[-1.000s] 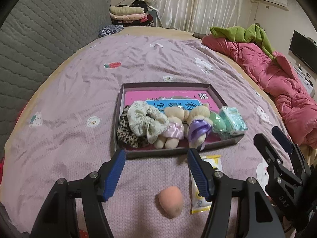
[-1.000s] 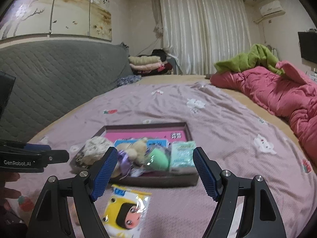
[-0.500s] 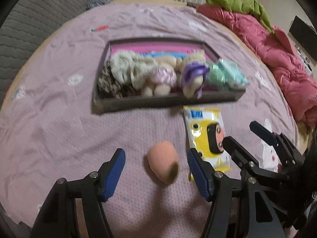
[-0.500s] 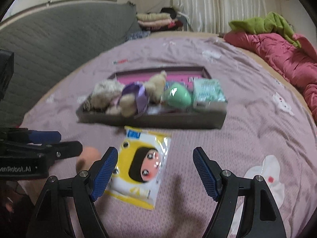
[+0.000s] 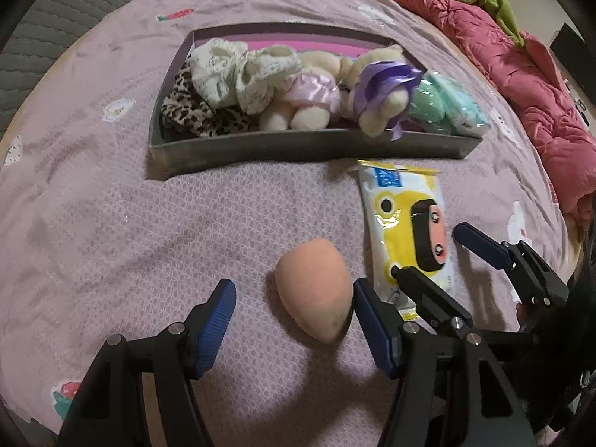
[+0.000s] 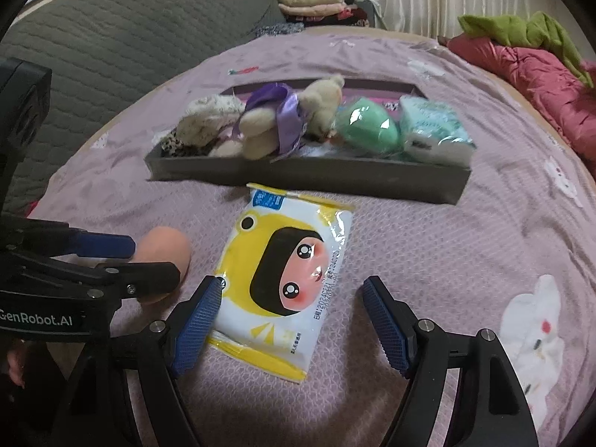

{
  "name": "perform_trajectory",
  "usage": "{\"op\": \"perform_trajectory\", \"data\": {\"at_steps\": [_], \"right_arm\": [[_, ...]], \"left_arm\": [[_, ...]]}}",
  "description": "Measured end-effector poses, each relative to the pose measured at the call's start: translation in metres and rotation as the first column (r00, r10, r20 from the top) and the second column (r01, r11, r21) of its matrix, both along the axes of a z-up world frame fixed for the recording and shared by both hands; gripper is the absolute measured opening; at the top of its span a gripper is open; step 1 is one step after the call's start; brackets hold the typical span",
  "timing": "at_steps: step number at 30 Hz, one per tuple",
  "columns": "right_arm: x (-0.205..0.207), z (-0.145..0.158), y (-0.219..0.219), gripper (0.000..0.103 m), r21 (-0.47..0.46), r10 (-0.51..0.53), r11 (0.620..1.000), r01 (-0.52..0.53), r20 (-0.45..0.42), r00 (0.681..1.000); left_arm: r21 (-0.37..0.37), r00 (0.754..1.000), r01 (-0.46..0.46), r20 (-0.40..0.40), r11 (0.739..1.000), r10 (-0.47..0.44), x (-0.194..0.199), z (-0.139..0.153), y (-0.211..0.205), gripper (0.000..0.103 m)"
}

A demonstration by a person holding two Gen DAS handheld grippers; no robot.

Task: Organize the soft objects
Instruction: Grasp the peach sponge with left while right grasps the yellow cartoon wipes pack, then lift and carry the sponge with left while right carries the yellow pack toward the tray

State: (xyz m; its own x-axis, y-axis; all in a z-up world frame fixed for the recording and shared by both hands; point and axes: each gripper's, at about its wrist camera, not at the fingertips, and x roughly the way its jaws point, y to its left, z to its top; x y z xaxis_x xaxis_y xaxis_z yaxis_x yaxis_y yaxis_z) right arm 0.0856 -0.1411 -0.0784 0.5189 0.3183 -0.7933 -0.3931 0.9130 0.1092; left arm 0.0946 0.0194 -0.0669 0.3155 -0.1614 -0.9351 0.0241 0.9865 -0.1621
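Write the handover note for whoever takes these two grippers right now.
Left gripper: open, nothing held, jaws either side of the peach makeup sponge on the bedspread, not pressing it.
Right gripper: open, nothing held, over the lower part of the yellow wipes pack, which lies flat just in front of the tray.
Tray: already holds the leopard scrunchie, lace scrunchie, two small teddy bears, green sponge and mint tissue pack.
Done: those items are in.
Left: grasp the sponge and the wipes pack and put both in the tray.
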Motion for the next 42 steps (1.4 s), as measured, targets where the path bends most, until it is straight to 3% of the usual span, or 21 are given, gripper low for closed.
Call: {"op": "perform_trajectory", "data": {"at_steps": [4,9,11,16,26,27,28,33,42], "right_arm": [[0.006,-0.003,0.005,0.079,0.009,0.003,1.000,-0.003,0.003,1.000],[0.012,-0.006,0.013,0.079,0.023,0.027,0.999,-0.027,-0.001,1.000],[0.012,-0.007,0.014,0.073,0.020,0.040,0.999,-0.040,0.003,0.999],[0.012,-0.006,0.016,0.055,0.023,0.084,0.996,-0.084,0.010,0.996],[0.005,0.009,0.010,0.030,0.031,0.091,0.995,-0.093,0.064,0.994],[0.004,0.011,0.008,0.020,0.032,0.092,0.995,-0.095,0.072,0.993],[0.003,0.013,0.007,0.018,0.047,0.097,0.994,-0.101,0.073,0.993],[0.002,0.016,0.005,0.017,0.057,0.106,0.992,-0.111,0.075,0.992],[-0.007,0.042,-0.005,0.014,0.122,0.093,0.986,-0.114,0.167,0.982]], "left_arm": [[-0.026,1.000,-0.011,-0.006,1.000,0.011,0.005,-0.005,0.004,0.064],[-0.054,1.000,0.000,-0.002,0.999,0.000,0.007,-0.007,0.007,0.052],[-0.065,1.000,0.009,-0.001,0.998,-0.009,0.008,-0.008,0.006,0.042],[-0.063,1.000,0.020,0.003,0.998,-0.019,0.011,-0.009,-0.001,0.041],[-0.149,0.999,-0.021,0.046,0.989,0.028,0.007,0.002,0.013,0.038],[-0.157,0.998,-0.023,0.052,0.987,0.032,0.007,0.004,0.014,0.038],[-0.171,0.998,-0.025,0.060,0.985,0.035,0.006,0.008,0.015,0.038],[-0.194,0.995,-0.031,0.082,0.981,0.048,0.005,0.018,0.018,0.038],[-0.190,0.985,-0.028,0.162,0.981,0.060,0.004,0.047,0.019,0.038]]}}
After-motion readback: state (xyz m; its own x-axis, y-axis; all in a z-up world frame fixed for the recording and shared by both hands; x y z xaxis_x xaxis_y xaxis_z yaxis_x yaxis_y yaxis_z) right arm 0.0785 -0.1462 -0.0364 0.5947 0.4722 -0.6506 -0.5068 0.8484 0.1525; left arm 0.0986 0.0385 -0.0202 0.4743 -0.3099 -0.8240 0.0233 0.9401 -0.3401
